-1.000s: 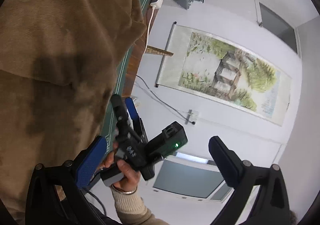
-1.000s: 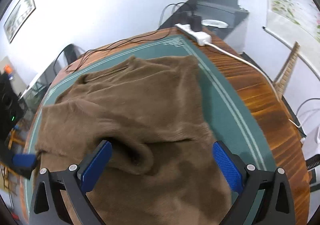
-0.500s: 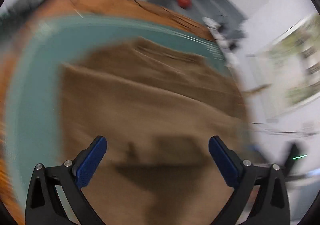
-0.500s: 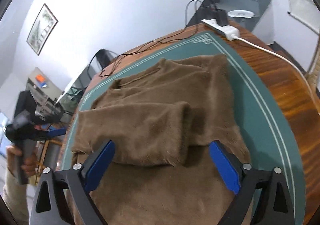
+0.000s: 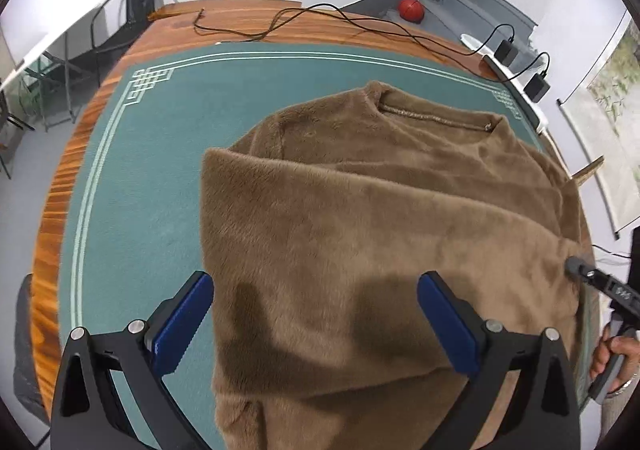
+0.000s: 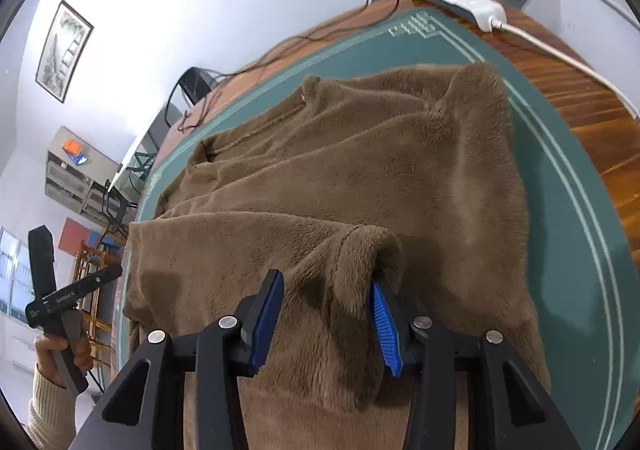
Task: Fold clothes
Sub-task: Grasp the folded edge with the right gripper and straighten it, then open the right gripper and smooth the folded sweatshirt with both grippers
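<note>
A brown fleece sweater [image 5: 380, 209] lies on the green mat [image 5: 140, 189], collar at the far side and one side folded over onto the body. My left gripper [image 5: 316, 326] hovers open over the near part of the sweater, with nothing between its fingers. In the right wrist view the same sweater [image 6: 360, 169] fills the middle. My right gripper [image 6: 324, 326] is narrowed onto a bunched fold at the sleeve cuff [image 6: 368, 246], and fleece fills the gap between its blue pads.
The mat covers a wooden table [image 5: 52, 230]. A white power strip [image 6: 460, 1] with plugs and black cables [image 5: 320, 13] lie along the far edge. A hand [image 6: 60, 346] with a cream sleeve shows at the left. A chair [image 5: 120, 21] stands beyond the table.
The left gripper swung from facing the wall scroll to looking down over the sweater. The right gripper went from wide open to closed on the folded sleeve.
</note>
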The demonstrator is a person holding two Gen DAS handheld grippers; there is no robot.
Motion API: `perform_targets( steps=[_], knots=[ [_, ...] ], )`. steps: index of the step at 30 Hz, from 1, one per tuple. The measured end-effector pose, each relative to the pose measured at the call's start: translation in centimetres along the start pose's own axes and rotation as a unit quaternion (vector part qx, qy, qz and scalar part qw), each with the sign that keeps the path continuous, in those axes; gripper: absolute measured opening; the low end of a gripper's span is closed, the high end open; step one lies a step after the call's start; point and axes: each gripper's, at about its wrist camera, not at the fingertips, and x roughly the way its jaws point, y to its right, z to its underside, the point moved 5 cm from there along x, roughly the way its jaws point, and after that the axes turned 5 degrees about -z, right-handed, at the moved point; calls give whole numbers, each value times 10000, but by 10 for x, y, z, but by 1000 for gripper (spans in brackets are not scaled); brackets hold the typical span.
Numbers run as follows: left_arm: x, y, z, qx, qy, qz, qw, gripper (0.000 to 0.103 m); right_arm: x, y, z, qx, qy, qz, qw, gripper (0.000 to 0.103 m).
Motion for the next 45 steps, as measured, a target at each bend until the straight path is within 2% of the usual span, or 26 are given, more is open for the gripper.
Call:
perform_targets(
  steps=[5, 6, 7, 8, 9, 10, 12, 15, 17, 18, 21, 25, 28, 29, 30, 31, 32, 36, 39, 41, 45],
  knots=[
    [18, 19, -8, 101, -226, 742, 9969, 102, 21, -5, -3, -108, -234, -92, 9996, 47],
    [23, 22, -9, 133, -251, 785, 9965, 102, 25, -7, -4, -162, -285, -90, 9994, 47],
    [29, 22, -11, 151, -269, 696, 9971, 102, 28, -8, -5, -233, -310, -16, 9992, 46],
    [34, 21, -13, 130, -275, 507, 9982, 102, 29, -10, -6, -362, -284, 138, 9988, 34],
    [38, 17, -15, 74, -260, 375, 9989, 102, 27, -14, -8, -527, -233, 320, 9978, 15],
    [40, 14, -17, -11, -236, 321, 9992, 102, 23, -17, -9, -643, -154, 415, 9969, 10],
    [41, 3, -21, -278, -140, 257, 9992, 102, 6, -29, -19, -989, 260, 754, 9919, 9],
    [38, -12, -25, -582, 135, 75, 9982, 102, -20, -49, -33, -1455, 890, 1200, 9780, 9],
    [44, -15, -24, -644, 110, -26, 9979, 102, -38, -59, -44, -1644, 1361, 1516, 9651, 9],
    [49, -16, -23, -662, 63, -78, 9978, 102, -40, -58, -49, -1667, 1426, 1600, 9624, 9],
    [66, -17, -19, -654, -66, -299, 9974, 102, -11, -36, -57, -1540, 926, 1753, 9680, 9],
    [74, -23, -14, -780, -64, -292, 9965, 103, 24, -1, -47, -1356, 214, 1918, 9718, 10],
    [70, -25, -12, -817, -49, -332, 9961, 103, 21, 14, -43, -1016, 272, 1745, 9790, 14],
    [67, -26, -12, -821, -37, -356, 9960, 103, 15, 15, -43, -973, 362, 1784, 9785, 22],
    [64, -26, -12, -824, -25, -379, 9959, 103, 9, 16, -44, -938, 455, 1827, 9776, 44],
    [62, -26, -12, -828, -13, -402, 9958, 103, 2, 17, -45, -943, 564, 1886, 9759, 60],
    [59, -26, -12, -832, -2, -426, 9956, 103, -5, 18, -46, -940, 684, 1940, 9741, 81],
    [43, -27, -13, -867, 122, -493, 9949, 103, -35, 14, -49, -878, 1027, 1806, 9742, 81],
    [10, -22, -12, -862, 418, -178, 9952, 103, -38, -11, -39, -1380, 1016, 1639, 9715, 81],
    [-5, -9, -12, -665, 541, 3, 9963, 103, -29, -26, -28, -1735, 853, 1545, 9689, 81],
    [1, 6, 3, -111, 368, 56, 9992, 103, 7, -42, -4, -2214, 333, 1506, 9629, 81]
  ],
)
